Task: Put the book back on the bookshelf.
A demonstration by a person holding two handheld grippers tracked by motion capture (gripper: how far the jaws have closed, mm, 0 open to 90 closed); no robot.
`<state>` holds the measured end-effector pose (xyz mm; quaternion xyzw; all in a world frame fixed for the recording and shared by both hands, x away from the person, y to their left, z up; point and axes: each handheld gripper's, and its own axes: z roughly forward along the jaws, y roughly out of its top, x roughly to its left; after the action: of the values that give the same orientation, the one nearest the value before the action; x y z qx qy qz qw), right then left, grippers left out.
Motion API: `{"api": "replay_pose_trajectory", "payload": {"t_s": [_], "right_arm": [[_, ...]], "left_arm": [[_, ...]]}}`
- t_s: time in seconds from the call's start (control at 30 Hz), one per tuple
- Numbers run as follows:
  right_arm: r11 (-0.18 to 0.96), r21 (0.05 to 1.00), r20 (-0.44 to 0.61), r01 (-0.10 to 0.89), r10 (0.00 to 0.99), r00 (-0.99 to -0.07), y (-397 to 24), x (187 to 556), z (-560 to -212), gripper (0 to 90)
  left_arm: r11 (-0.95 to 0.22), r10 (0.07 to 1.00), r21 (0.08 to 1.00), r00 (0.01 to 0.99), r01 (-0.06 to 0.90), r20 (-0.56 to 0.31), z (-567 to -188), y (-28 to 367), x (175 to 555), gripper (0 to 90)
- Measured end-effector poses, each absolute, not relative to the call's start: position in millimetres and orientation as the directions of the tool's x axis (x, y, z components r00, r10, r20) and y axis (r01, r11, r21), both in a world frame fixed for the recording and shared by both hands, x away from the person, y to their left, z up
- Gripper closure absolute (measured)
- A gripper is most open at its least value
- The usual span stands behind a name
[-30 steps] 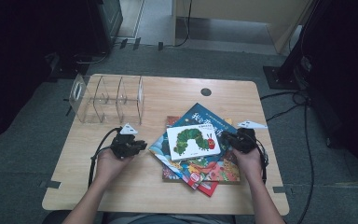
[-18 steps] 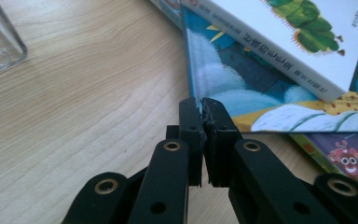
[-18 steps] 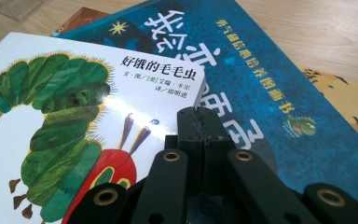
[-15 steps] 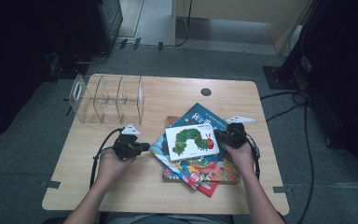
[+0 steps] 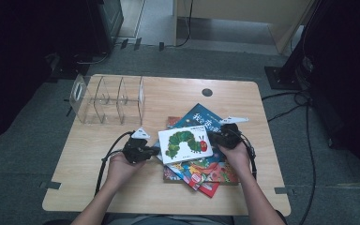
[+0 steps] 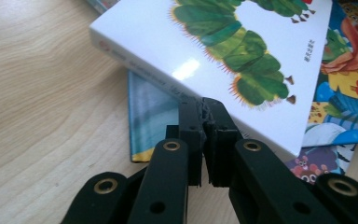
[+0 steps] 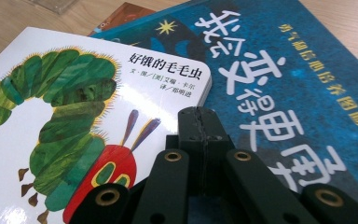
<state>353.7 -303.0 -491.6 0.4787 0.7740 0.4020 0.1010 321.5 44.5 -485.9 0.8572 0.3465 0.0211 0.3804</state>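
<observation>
A white board book with a green caterpillar [image 5: 185,144] lies on top of a fanned pile of picture books [image 5: 201,174] at the table's middle. My left gripper [image 5: 155,151] is shut, and its tips [image 6: 207,109] rest against the book's [image 6: 242,51] left spine edge with nothing between them. My right gripper [image 5: 214,138] is shut too. Its tips [image 7: 200,116] sit at the white book's [image 7: 74,107] right edge, over a dark blue book [image 7: 284,93] underneath.
A clear acrylic divider rack [image 5: 108,98] stands at the table's back left. A round cable hole [image 5: 207,92] is near the back edge. Bare wood [image 5: 89,178] lies left of the pile, and cables trail from both grippers.
Both hands have slid inward toward the white book, the left one to the right and the right one to the left. Both pairs of jaws now stand together at its edges.
</observation>
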Motion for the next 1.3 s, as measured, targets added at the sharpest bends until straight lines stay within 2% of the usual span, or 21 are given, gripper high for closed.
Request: {"api": "replay_pose_trajectory", "payload": {"t_s": [0.57,0.67,0.73,0.8,0.93,1.1,1.3], "right_arm": [[0.239,0.719,0.222,0.653,0.811,-0.541,-287.6,360.1,-491.7,90.0],[0.252,0.722,0.211,0.644,0.807,-0.551,-284.3,364.3,-492.3,90.0],[0.25,0.723,0.208,0.644,0.811,-0.547,-284.1,364.3,-492.3,90.0],[0.242,0.74,0.187,0.627,0.822,-0.537,-289.0,358.5,-488.1,90.0],[0.183,0.764,0.21,0.619,0.836,-0.507,-301.7,344.4,-482.5,90.0],[0.187,0.76,0.211,0.622,0.835,-0.508,-306.0,330.0,-482.7,90.0],[0.191,0.759,0.211,0.622,0.832,-0.512,-308.2,310.2,-483.7,90.0]], "left_arm": [[-0.451,0.603,0.655,0.748,0.606,-0.277,-482.2,48.7,300.0,89.5],[-0.483,0.608,0.627,0.749,0.612,-0.263,-480.2,50.3,302.1,80.5],[-0.499,0.618,0.618,0.749,0.608,-0.239,-476.4,54.3,306.8,79.4],[-0.484,0.626,0.623,0.741,0.615,-0.245,-469.9,61.6,313.9,73.4],[-0.462,0.632,0.621,0.726,0.634,-0.271,-463.1,71.2,329.4,67.4],[-0.459,0.627,0.617,0.725,0.639,-0.285,-463.0,73.2,344.4,65.6],[-0.471,0.611,0.621,0.74,0.626,-0.281,-462.3,72.2,359.3,56.3]]}}
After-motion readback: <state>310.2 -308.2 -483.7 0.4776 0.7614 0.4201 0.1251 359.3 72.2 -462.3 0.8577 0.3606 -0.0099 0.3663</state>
